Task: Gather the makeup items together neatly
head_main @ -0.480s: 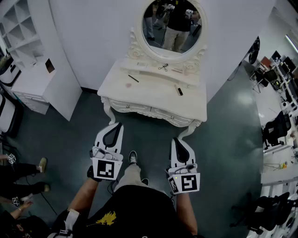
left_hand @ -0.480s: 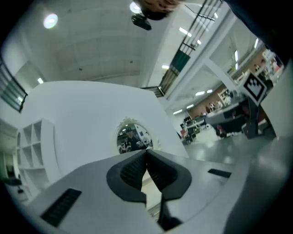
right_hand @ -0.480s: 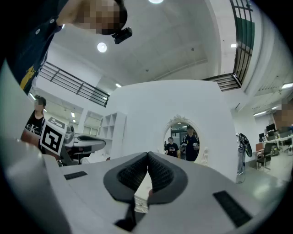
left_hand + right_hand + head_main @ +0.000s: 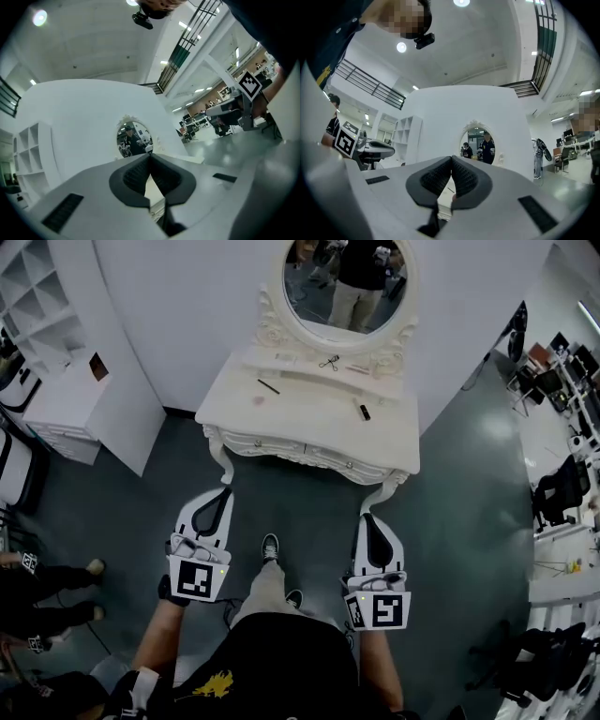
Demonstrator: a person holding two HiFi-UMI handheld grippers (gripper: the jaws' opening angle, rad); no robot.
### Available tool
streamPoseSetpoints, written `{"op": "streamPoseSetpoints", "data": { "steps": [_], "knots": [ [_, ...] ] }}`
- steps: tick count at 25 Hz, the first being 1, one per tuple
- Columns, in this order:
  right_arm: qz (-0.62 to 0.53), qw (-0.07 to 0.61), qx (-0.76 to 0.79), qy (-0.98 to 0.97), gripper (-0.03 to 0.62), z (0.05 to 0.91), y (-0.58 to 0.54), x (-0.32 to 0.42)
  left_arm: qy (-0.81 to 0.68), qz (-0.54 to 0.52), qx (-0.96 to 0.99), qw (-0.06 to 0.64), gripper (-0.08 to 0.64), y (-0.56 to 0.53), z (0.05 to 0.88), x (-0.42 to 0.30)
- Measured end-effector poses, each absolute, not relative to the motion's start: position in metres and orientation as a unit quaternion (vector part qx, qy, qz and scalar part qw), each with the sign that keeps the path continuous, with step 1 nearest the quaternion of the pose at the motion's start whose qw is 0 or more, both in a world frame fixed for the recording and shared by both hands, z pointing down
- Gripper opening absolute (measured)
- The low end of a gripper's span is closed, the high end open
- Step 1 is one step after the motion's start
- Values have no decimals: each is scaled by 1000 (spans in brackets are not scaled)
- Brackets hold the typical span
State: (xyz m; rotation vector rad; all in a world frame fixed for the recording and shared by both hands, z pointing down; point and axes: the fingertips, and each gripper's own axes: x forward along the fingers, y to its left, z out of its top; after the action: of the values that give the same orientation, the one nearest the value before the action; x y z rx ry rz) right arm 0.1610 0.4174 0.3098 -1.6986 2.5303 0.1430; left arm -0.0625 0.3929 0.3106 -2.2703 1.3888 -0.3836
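- Head view: your left claw point(image 4: 224, 493) and right claw point(image 4: 368, 519) were both held over the floor short of the bench point(image 4: 309, 439). Each pointed toward it and touched nothing.
- Head view, the count: there were two claws, one bench and one oval mirror point(image 4: 345, 282).
- Head view, the makeup items: I counted one thin dark stick point(image 4: 269, 386) on the bench top to the left, and one short dark tube point(image 4: 364, 412) to the right. One scissor-shaped tool point(image 4: 328, 362) lay on the raised ledge under the mirror. The three lay well apart from each other and from both claws. A few paler bits on the ledge were too small to tell.
- Head view, the surroundings: one white shelf unit point(image 4: 42, 310) stood to the left of the bench.
- Left gripper view: your left claw was closed, its dark pads pressed together at the tips with nothing between them. The mirror stood straight ahead above the tips. Your right claw showed off to the right with its one marker cube point(image 4: 250, 85).
- Right gripper view: your right claw was closed too, pad against pad, and held nothing. The mirror sat just beyond the tips, with two people reflected in it. The shelf unit stood to its left, and your left claw showed at the left edge.
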Motion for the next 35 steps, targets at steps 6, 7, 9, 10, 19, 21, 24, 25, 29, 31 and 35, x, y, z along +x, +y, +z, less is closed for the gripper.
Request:
{"op": "streamPoseSetpoints", "data": {
  "steps": [6, 7, 9, 10, 19, 21, 24, 25, 29, 31, 35],
  "knots": [
    [47, 67, -585, 807, 14, 308, 420, 189, 504, -127, -829, 206, 12, 397, 310, -49],
    [45, 69, -588, 805, 15, 307, 420, 192, 508, -112, -831, 197, 12, 397, 308, -47],
    [42, 71, -589, 804, 14, 307, 418, 196, 526, -58, -835, 152, 12, 394, 303, -45],
    [40, 71, -589, 804, 15, 307, 417, 197, 532, -36, -836, 131, 13, 393, 301, -45],
    [50, 65, -588, 804, 15, 303, 406, 206, 530, -23, -842, 98, 79, 378, 298, -30],
    [50, 64, -590, 803, 19, 303, 403, 206, 530, -18, -844, 87, 101, 375, 298, -29],
    [44, 60, -589, 805, 63, 309, 397, 207, 529, -45, -845, 60, 185, 372, 313, -31],
    [43, 57, -588, 806, 77, 312, 394, 207, 530, -53, -845, 48, 205, 370, 319, -32],
    [33, 48, -583, 810, 168, 320, 383, 207, 534, -53, -843, 26, 287, 361, 328, -31],
    [29, 45, -580, 813, 204, 323, 377, 206, 535, -48, -844, 18, 319, 355, 331, -30],
    [12, 49, -565, 823, 317, 327, 360, 200, 529, -31, -848, 21, 368, 342, 329, -28]
  ]
}}
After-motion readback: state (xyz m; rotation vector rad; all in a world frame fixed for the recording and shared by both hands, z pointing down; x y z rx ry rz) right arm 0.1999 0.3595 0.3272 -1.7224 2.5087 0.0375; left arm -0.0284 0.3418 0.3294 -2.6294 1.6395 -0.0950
